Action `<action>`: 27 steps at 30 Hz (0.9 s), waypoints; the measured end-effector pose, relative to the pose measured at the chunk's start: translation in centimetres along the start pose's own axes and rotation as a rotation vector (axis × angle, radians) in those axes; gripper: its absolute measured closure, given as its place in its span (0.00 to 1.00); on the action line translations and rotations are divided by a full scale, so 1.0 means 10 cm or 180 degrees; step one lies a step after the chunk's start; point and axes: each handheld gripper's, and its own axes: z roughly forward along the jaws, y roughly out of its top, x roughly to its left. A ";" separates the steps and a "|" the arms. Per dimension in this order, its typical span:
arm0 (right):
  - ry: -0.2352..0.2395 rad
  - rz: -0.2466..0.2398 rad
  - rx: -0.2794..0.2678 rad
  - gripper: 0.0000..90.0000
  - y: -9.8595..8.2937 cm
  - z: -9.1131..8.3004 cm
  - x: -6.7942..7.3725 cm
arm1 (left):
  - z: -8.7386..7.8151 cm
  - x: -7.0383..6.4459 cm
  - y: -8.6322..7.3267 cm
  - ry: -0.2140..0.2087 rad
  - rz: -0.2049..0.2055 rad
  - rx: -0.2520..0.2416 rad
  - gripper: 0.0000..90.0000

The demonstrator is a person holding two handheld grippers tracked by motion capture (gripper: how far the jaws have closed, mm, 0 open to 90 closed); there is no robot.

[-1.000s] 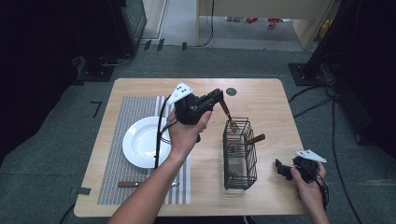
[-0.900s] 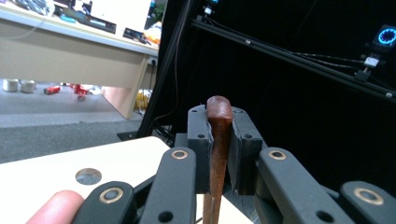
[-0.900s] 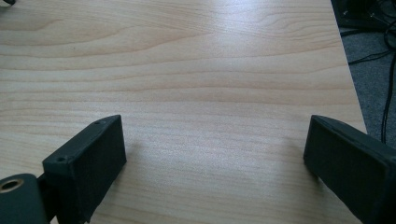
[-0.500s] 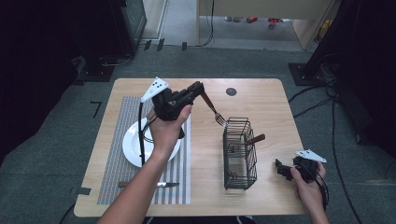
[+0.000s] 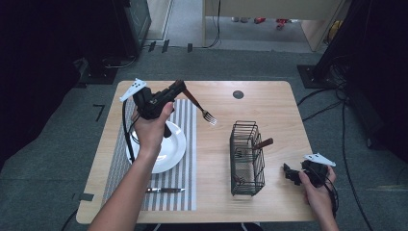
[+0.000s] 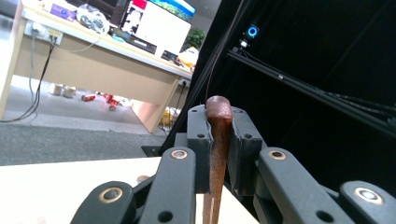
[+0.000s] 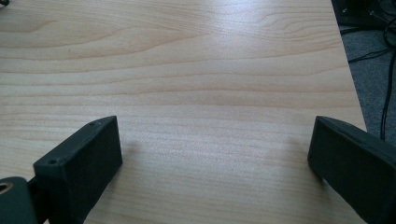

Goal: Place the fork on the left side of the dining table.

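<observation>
My left gripper (image 5: pixel 179 89) clamps the fork (image 5: pixel 201 109) handle's tip above the plate (image 5: pixel 174 150); a jolt could pivot it loose. My right gripper (image 7: pixel 212 163) rests wide open, empty.

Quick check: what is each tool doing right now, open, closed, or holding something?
Left tool: closed on the fork, gripping its brown handle, held above the table.
Right tool: open, holding nothing, low over the table's right edge.
</observation>
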 end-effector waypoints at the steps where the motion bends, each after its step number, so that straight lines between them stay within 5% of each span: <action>1: 0.0000 0.0012 -0.0002 0.03 0.00 0.00 0.00 | -0.01 0.04 0.00 0.0031 -0.0031 -0.0029 0.92; 17: -0.0001 0.0008 0.0003 0.03 0.00 0.00 0.00 | -0.12 0.54 0.04 0.0327 -0.0194 -0.0337 0.92; 22: 0.0000 -0.0002 -0.0002 0.03 0.00 0.00 0.00 | -0.10 0.75 0.01 0.0394 -0.0341 -0.0379 0.92; 27: 0.0000 -0.0004 -0.0002 0.03 0.00 0.00 0.00 | -0.11 0.94 -0.04 0.0611 -0.0416 -0.0429 0.92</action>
